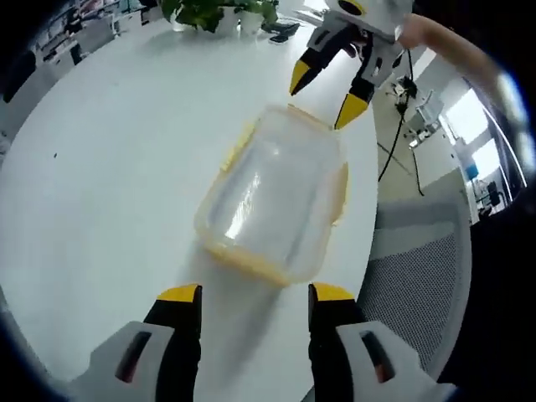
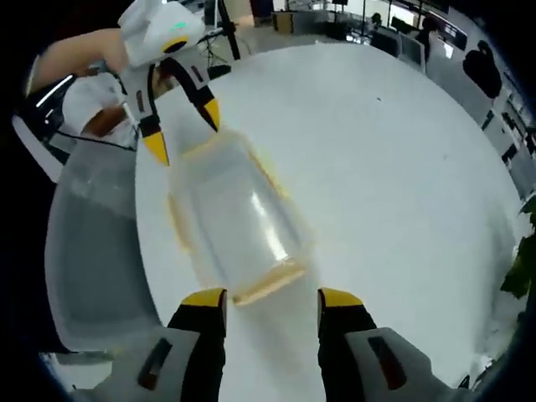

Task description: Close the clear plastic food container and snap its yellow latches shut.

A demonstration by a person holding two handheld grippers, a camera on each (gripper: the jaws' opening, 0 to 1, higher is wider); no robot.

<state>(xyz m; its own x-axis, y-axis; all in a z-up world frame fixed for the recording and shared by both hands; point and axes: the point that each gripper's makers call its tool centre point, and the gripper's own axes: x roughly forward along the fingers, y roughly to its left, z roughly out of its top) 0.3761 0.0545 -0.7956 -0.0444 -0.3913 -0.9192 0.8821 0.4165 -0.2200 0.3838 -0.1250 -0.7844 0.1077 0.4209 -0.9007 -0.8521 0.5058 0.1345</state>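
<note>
A clear plastic food container (image 1: pixel 275 194) with yellow latches lies on the white table (image 1: pixel 109 167), its lid resting on top. My left gripper (image 1: pixel 254 293) hovers open just short of its near end. At the container's far end my right gripper (image 1: pixel 322 94) hangs open, its yellow tips above the corner. In the right gripper view the same container (image 2: pixel 239 222) lies ahead of my open right gripper (image 2: pixel 273 297), and my left gripper (image 2: pixel 182 130) stands open over the far end. Yellow latches (image 1: pixel 339 193) run along the sides.
A grey mesh chair (image 1: pixel 419 276) stands past the table's edge beside the container. A potted plant (image 1: pixel 222 12) and a dark object stand at the table's far side. A person's arm (image 1: pixel 444 42) holds the right gripper. Office desks lie beyond.
</note>
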